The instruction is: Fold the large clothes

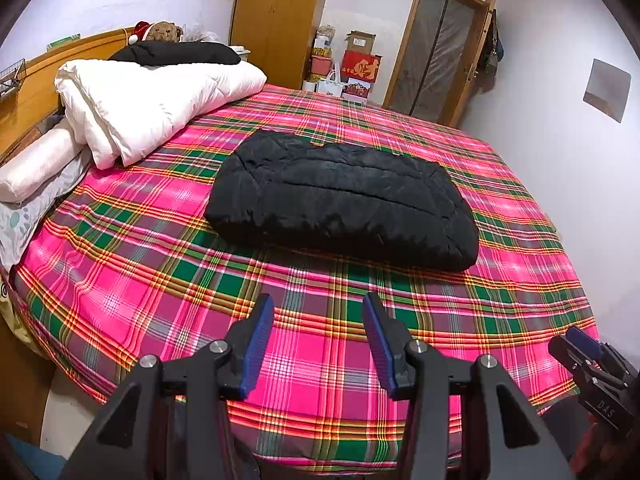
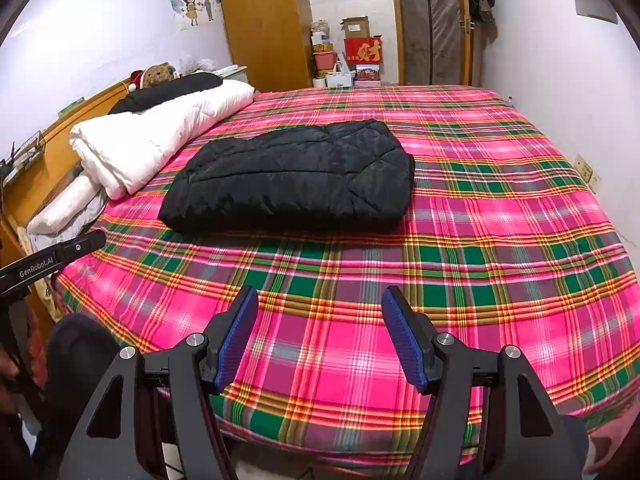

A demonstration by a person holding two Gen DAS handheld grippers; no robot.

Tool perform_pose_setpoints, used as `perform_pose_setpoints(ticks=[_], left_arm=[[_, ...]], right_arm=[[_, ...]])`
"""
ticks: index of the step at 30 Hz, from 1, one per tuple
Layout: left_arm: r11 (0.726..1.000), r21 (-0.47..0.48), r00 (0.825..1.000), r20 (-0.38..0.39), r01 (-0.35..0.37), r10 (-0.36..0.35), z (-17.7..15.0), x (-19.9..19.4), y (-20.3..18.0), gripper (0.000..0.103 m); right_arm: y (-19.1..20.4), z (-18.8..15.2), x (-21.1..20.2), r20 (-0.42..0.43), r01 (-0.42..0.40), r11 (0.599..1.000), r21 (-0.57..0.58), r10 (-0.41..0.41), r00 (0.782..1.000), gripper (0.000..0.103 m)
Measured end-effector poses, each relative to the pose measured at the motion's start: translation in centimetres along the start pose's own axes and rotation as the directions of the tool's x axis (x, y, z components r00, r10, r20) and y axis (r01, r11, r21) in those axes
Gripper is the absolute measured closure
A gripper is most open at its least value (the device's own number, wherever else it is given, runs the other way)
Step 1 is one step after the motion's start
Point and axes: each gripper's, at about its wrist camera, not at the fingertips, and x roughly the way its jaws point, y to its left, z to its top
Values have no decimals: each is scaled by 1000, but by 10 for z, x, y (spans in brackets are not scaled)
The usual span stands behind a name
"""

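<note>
On the plaid bed (image 1: 160, 280), a folded black jacket (image 1: 344, 204) lies beside the white quilt (image 1: 152, 104), while left gripper (image 1: 318, 336) and right gripper (image 2: 316, 332), both released, hover nearer the bed's edge.

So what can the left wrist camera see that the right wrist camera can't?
Only the left wrist view shows the grey panel on the right-hand wall and the open left claw up close. Only the right wrist view shows the wall sockets beside the bed and the open right claw up close. Both show the folded black jacket on the plaid bedsheet, the white duvet and the wooden wardrobe.
</note>
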Motion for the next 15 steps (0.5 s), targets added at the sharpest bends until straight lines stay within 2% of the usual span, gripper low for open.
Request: perform_pose_setpoints(ticks=[9,15], left_arm=[[998,22,998,12,-56,56,-3,-2,0,55],[997,36,998,1,-69,69,-5,0,0,55]], right_arm=[[9,-1,0,1,-13,1000,-22,13,1000,38],[13,-2,2,-9,-18,999,-27,18,1000,38]])
